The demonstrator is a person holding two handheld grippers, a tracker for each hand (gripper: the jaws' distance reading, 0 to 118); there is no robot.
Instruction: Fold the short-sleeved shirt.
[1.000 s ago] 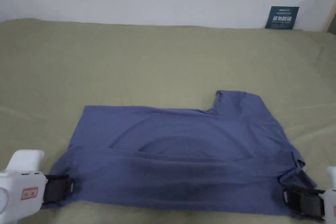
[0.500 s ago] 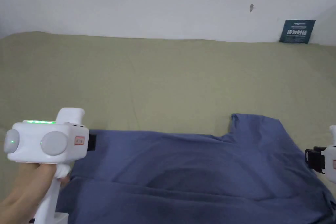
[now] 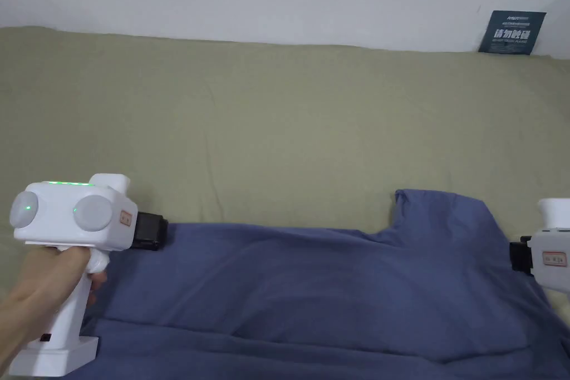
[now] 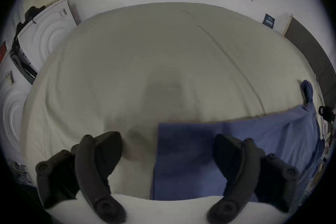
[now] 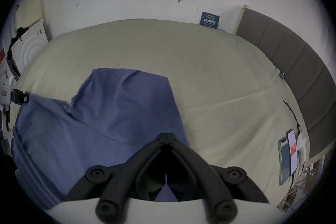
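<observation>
Now left tongs gape over shirt corner; right tongs closed, grip unclear.

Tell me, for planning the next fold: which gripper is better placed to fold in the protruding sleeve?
Right, probably: the right gripper is beside the sleeve, shut on the shirt; the left gripper is open at the opposite corner.

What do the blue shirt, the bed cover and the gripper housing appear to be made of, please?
Blue shirt: likely soft matte knit, draping in limp folds.
Bed cover: olive matte woven fabric, with creases.
Left gripper housing: smooth white plastic, seemingly, slightly glossy.
</observation>
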